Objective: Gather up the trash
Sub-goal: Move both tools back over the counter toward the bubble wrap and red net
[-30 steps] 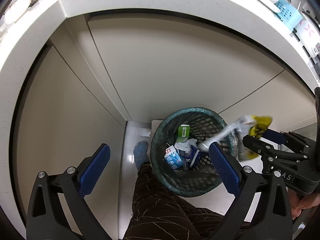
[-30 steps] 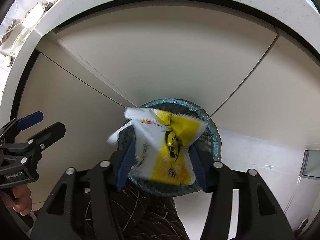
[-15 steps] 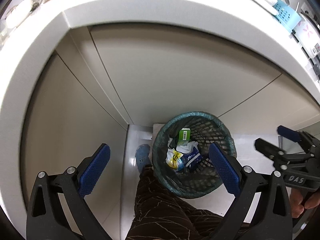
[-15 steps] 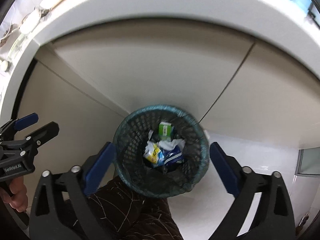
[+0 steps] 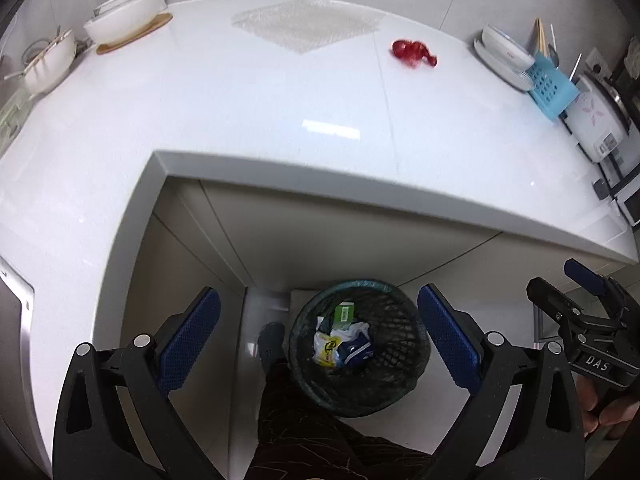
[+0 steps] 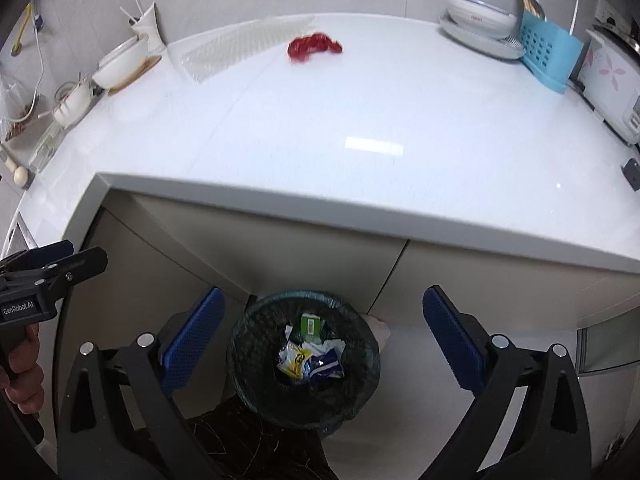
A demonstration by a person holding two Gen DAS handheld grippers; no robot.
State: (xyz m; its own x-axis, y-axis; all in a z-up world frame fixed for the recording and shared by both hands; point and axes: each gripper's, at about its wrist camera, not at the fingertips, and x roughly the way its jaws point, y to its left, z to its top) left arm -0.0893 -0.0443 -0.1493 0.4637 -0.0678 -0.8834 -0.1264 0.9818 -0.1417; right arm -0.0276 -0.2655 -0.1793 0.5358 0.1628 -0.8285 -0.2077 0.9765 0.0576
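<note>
- Counter (image 6: 360, 112) — big white glossy top, wraps an inner corner above the bin; dishes and a blue rack (image 6: 548, 52) sit along the back edge, well apart from the trash.
- Bin (image 6: 240, 344) — dark mesh basket with a liner, on the floor under the counter lip. Already holds a yellow-and-white wrapper (image 6: 294, 360), a blue pack and a green carton. Looks about a third full, plenty of room.
- Right gripper (image 6: 324, 344) — jaws wide apart, nothing between the pads. Points down over the bin.
- Left gripper (image 5: 318, 338) — jaws also wide apart, empty; bin shows in the gap.
- Bubble wrap (image 6: 244, 46) — clear sheet lying flat at the far side of the counter. Light and floppy, likely needs an edge pinch or a two-gripper bunch-up.
- Red wrapper (image 6: 314, 46) — crumpled, shiny, small, just beside the bubble wrap near the back wall. Probably the next pick.
- How I'd do the step: bring one empty gripper level with the counter before reaching in, so the fingers clear the front edge.
- Approach the red piece from above, jaws wide, straddle the crumple and close on its bulk — not a loose tail, which could slip.
- Keep the other gripper out of the reach path; carry the piece over the bin's centre before letting go.
</note>
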